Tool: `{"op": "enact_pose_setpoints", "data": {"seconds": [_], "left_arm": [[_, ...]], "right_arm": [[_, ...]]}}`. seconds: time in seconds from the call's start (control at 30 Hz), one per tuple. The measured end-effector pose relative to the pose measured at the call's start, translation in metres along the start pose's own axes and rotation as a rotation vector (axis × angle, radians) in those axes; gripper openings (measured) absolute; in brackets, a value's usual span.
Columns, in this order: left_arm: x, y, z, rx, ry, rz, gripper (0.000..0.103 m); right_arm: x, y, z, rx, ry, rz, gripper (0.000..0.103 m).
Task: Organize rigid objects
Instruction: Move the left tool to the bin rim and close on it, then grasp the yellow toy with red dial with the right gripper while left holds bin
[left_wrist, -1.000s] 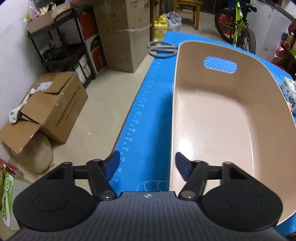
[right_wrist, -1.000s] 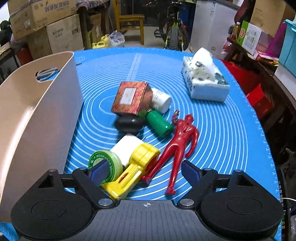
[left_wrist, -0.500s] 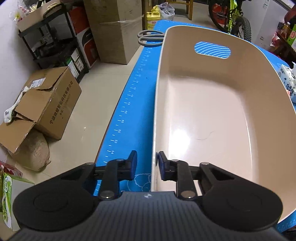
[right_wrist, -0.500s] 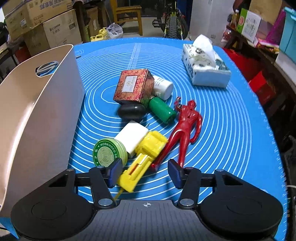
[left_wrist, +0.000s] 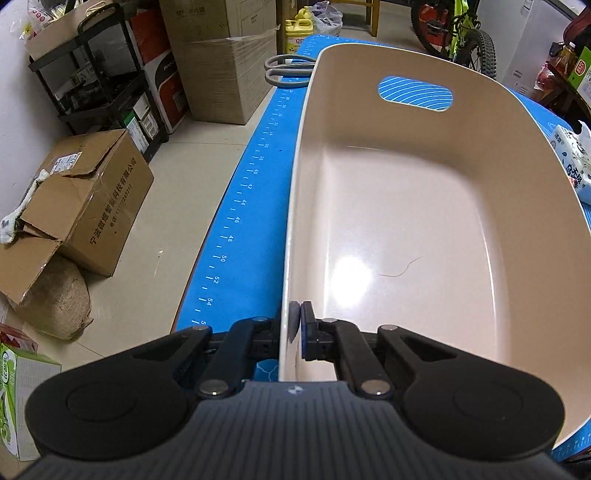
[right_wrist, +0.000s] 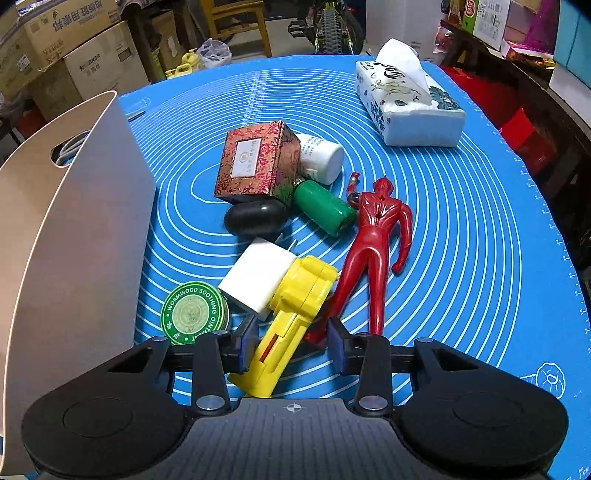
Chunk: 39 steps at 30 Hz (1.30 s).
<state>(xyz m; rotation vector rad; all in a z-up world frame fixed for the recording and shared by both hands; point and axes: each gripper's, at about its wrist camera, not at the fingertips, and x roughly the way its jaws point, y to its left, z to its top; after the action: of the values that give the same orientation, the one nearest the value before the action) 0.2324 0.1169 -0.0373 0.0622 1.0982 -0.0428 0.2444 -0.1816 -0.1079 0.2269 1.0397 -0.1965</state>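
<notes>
An empty beige bin (left_wrist: 406, 221) stands on the blue mat (left_wrist: 258, 177). My left gripper (left_wrist: 295, 321) is shut on the bin's near left wall, one pad outside and one inside. In the right wrist view the bin's outer wall (right_wrist: 81, 229) fills the left side. My right gripper (right_wrist: 291, 345) is low over a yellow toy (right_wrist: 299, 295), its jaws closing. The toy's handle and a foot of the red figure (right_wrist: 376, 236) lie between them. The left pad is at the handle; the right pad stands apart from it.
A green tin (right_wrist: 194, 314), white block (right_wrist: 256, 277), black oval (right_wrist: 255, 218), green bottle (right_wrist: 325, 208), patterned red box (right_wrist: 256, 162) and white jar (right_wrist: 321, 158) crowd the mat. A tissue pack (right_wrist: 406, 107) lies far right. Scissors (left_wrist: 288, 70) lie beyond the bin.
My left jaws have come together onto the bin's wall. My right jaws have narrowed around the yellow toy's handle, and the gripper has come lower and closer to it.
</notes>
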Motion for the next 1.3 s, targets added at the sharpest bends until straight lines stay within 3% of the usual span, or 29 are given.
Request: {"op": "enact_pose_setpoints", "data": {"seconds": [0.17, 0.4, 0.57, 0.73, 0.87, 1.13, 1.3], "left_arm": [[0.000, 0.000, 0.000, 0.000, -0.001, 0.000, 0.008], [0.001, 0.001, 0.000, -0.002, -0.001, -0.001, 0.008], [0.001, 0.001, -0.001, -0.002, -0.001, -0.001, 0.008], [0.001, 0.002, -0.001, -0.001, -0.001, 0.000, 0.008], [0.001, 0.002, -0.001, 0.001, -0.002, 0.001, 0.008], [0.001, 0.002, -0.001, 0.003, -0.002, 0.004, 0.008], [0.000, 0.002, -0.001, 0.003, -0.002, 0.004, 0.008]], "right_arm": [[-0.010, -0.007, 0.000, 0.023, -0.024, 0.002, 0.036], [-0.023, -0.011, -0.006, -0.001, -0.056, -0.033, 0.034], [-0.022, -0.015, -0.012, 0.004, -0.012, -0.028, 0.034], [-0.021, -0.013, -0.020, -0.009, 0.025, -0.033, 0.036], [-0.025, -0.010, -0.025, -0.025, 0.024, -0.044, 0.046], [-0.030, 0.001, -0.034, -0.085, 0.036, -0.060, 0.051], [-0.029, 0.001, -0.041, -0.070, 0.072, -0.030, 0.049]]}}
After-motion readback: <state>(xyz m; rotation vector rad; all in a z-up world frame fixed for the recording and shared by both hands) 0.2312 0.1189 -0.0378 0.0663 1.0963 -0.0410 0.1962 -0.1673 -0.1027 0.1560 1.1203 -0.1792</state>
